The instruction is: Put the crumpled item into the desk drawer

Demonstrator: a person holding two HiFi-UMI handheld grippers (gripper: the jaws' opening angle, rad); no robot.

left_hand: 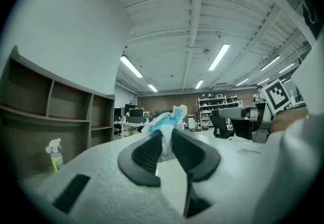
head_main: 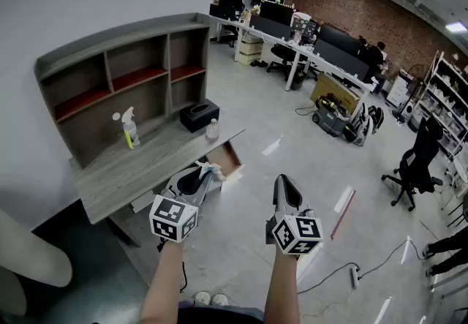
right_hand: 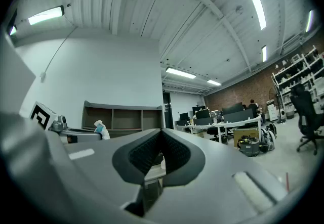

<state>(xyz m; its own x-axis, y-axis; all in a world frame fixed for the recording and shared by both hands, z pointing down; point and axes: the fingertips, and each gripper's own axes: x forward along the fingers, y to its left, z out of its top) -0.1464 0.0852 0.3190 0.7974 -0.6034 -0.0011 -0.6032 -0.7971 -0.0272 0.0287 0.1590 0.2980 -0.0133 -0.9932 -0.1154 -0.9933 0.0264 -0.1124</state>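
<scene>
The crumpled white and blue item point(left_hand: 167, 121) is pinched between the dark pads of my left gripper point(left_hand: 165, 138), which is shut on it. In the head view this gripper point(head_main: 202, 175) holds the item point(head_main: 210, 167) in the air just left of the open desk drawer point(head_main: 231, 158), whose wooden inside shows below the grey desk point(head_main: 117, 176). My right gripper point(head_main: 282, 185) hovers over the floor to the right of the drawer. Its jaws point(right_hand: 161, 136) are shut with nothing between them.
On the desk stand a spray bottle point(head_main: 130, 129), a black box point(head_main: 199, 115) and a small bottle point(head_main: 213, 129), under a shelf unit point(head_main: 124, 70). Office desks, a black chair point(head_main: 417, 162) and a power strip point(head_main: 355, 276) lie further off on the floor.
</scene>
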